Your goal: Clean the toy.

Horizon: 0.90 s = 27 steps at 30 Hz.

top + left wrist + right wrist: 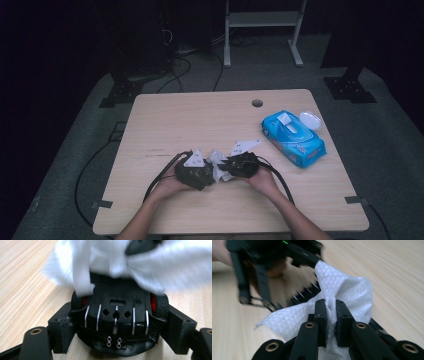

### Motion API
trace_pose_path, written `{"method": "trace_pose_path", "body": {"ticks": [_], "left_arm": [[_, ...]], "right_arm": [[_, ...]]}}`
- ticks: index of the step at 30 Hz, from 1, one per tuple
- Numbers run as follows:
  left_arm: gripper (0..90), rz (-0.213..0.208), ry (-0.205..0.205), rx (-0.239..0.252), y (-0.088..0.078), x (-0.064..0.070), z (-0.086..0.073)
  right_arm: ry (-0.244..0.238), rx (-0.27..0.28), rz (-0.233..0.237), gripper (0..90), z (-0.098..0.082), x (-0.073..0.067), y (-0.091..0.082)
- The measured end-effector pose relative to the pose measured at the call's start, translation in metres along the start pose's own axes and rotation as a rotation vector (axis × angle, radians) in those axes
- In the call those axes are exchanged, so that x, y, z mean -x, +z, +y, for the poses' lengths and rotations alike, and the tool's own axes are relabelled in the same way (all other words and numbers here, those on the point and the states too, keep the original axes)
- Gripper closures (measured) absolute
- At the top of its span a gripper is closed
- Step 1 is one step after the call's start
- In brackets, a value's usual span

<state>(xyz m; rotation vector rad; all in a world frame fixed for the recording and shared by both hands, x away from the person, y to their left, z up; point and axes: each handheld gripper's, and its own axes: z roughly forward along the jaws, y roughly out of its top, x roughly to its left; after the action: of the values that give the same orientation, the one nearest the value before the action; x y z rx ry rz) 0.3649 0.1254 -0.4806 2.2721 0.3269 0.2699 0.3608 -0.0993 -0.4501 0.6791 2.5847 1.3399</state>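
A black toy car (116, 315) with red wheel hubs lies underside-up between the jaws of my left gripper (120, 325), which presses on both its sides. A white wipe (344, 290) is pinched in my right gripper (331, 312), whose jaws are shut on a fold of it. The wipe (150, 267) drapes over the far end of the car. In the high view the left gripper (192, 172) and right gripper (240, 165) meet near the table's front middle, with the wipe (217, 167) between them. The right gripper view shows the left gripper (262, 270) blurred behind the wipe.
A blue pack of wipes (293, 138) with its white lid flipped up lies at the right side of the wooden table (200, 115). A cable hole (257, 103) sits near the far edge. Cables trail off the front from both grippers.
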Motion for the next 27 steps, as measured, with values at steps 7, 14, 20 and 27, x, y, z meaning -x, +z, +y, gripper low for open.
{"method": "trace_pose_path", "body": {"ticks": [7, 14, 20, 27], "left_arm": [[22.9, 0.004, 0.011, 0.001, -0.001, 0.001, -0.001], [22.7, 0.002, -0.006, 0.015, -0.003, 0.000, 0.001], [23.3, 0.001, 0.011, 0.014, -0.003, 0.001, -0.001], [23.3, -0.001, 0.014, 0.022, -0.004, 0.000, 0.001]], "right_arm": [[-0.008, 0.007, 0.038, 81.0, 0.007, -0.008, 0.013], [0.036, 0.015, 0.036, 81.2, 0.005, -0.001, 0.003], [0.002, -0.001, 0.063, 81.2, 0.011, -0.011, 0.017], [0.036, -0.004, -0.011, 81.2, 0.003, 0.004, 0.005]]}}
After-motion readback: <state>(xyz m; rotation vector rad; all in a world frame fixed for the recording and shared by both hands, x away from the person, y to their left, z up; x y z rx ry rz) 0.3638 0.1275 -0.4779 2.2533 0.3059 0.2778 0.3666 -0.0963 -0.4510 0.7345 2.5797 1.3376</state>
